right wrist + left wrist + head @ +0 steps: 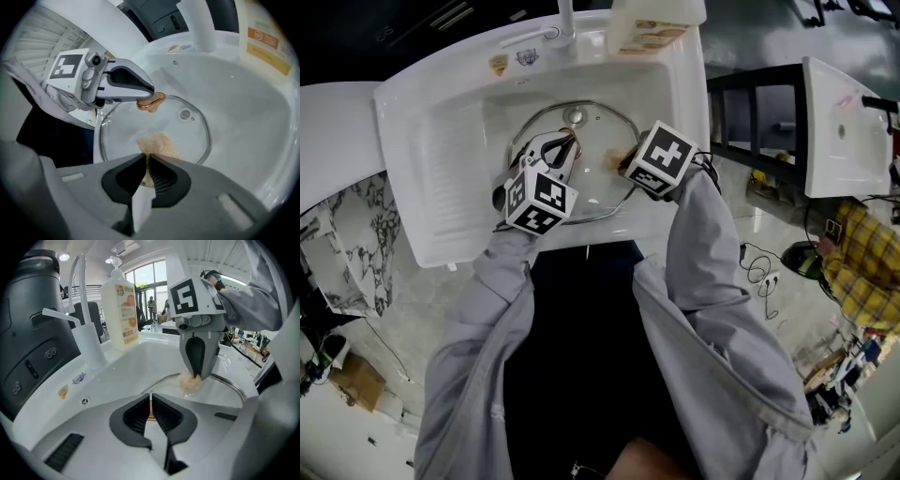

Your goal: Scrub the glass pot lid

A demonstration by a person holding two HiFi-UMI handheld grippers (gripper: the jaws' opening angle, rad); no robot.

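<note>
Glass pot lid [187, 136] lies in the sink [441, 150]. Left gripper [151, 405] jaws are nearly closed, pinching its copper handle [151, 102]. Right gripper [146, 164] jaws clamp a tan scrubber [190, 380] against the glass. Only the gripper views show both grips clearly.

Bright even light, fisheye edges, vignetting

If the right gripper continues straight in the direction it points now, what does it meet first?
Most likely the glass lid: the right gripper, shut on a tan scrub pad, points down at it, and the pad seems to touch the glass. Depth is unclear.
</note>
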